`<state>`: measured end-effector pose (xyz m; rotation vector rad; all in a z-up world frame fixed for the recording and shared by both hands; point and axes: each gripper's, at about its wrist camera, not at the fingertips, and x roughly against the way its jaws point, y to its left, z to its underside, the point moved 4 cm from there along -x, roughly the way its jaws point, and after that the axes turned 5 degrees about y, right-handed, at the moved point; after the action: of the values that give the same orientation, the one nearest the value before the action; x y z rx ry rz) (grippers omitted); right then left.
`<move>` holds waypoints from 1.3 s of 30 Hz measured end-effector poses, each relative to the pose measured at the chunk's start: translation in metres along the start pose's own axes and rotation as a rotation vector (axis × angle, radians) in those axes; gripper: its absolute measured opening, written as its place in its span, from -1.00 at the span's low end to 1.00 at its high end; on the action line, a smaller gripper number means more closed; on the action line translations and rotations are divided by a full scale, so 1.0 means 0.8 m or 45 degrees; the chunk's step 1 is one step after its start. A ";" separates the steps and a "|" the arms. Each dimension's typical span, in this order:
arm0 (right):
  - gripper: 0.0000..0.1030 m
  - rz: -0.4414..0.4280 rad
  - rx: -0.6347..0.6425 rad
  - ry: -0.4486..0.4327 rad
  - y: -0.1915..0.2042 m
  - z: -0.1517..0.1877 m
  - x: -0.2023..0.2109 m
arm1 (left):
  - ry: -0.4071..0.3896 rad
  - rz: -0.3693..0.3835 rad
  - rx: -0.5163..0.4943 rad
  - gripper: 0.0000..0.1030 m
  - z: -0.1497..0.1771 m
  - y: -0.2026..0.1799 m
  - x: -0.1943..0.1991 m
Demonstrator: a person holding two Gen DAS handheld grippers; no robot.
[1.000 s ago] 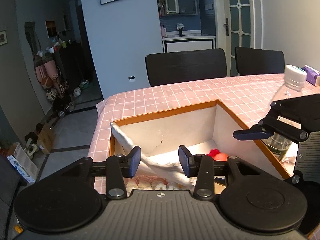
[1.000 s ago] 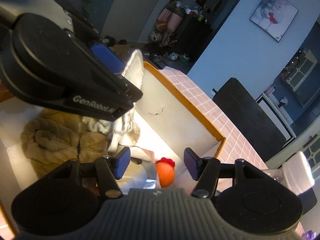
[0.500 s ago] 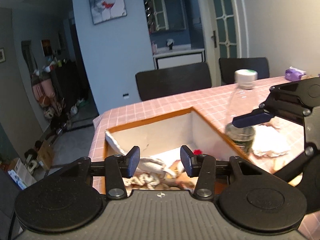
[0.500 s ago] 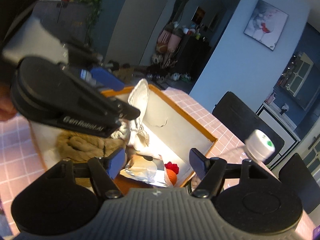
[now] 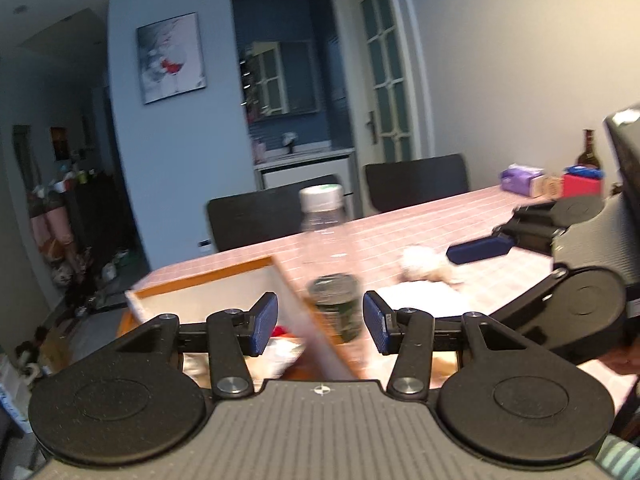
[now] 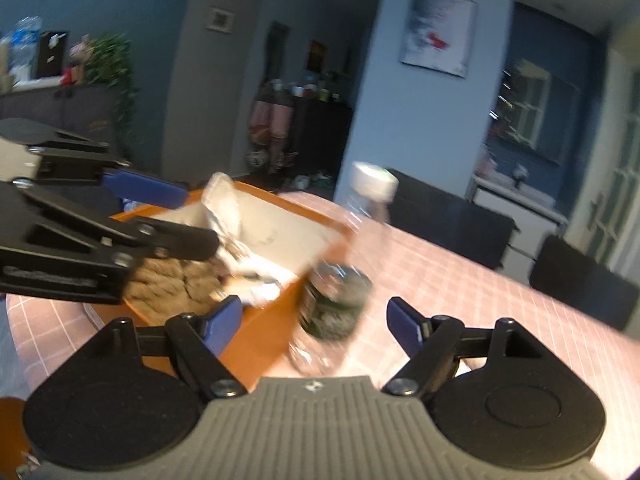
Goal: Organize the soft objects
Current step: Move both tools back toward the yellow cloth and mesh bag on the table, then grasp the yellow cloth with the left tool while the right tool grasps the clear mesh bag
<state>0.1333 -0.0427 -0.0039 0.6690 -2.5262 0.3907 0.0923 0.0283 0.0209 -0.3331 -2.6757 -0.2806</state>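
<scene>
An orange-rimmed box [image 5: 208, 280] with white inner walls stands on the pink checked table; it also shows in the right wrist view [image 6: 276, 320]. It holds a brown knitted cloth [image 6: 172, 284], a white cloth [image 6: 224, 208] draped over its far wall, and a small red item [image 5: 280, 330]. A fluffy white soft thing [image 5: 420, 264] and a flat white cloth [image 5: 424, 300] lie on the table right of the box. My left gripper [image 5: 320, 322] is open and empty above the box's right wall. My right gripper [image 6: 316, 320] is open and empty near a clear bottle [image 6: 340, 284].
The clear bottle [image 5: 328, 264] with a white cap stands just right of the box. Black chairs [image 5: 416, 180] line the table's far side. A purple tissue pack [image 5: 520, 178], a red box [image 5: 580, 184] and a dark bottle [image 5: 588, 156] sit at the far right.
Both grippers have lifted out of the box and swung to the right. The bottle and the soft things on the table have come into view. Both stay open and empty.
</scene>
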 end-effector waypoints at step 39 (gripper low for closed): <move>0.43 0.106 -0.384 0.325 -0.136 0.189 -0.027 | 0.397 0.143 0.173 -0.47 0.091 -0.146 -0.199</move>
<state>0.1485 -0.1839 -0.1262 0.3732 -2.3068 0.1092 0.1722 -0.0944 -0.1298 -0.3636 -2.3457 -0.1053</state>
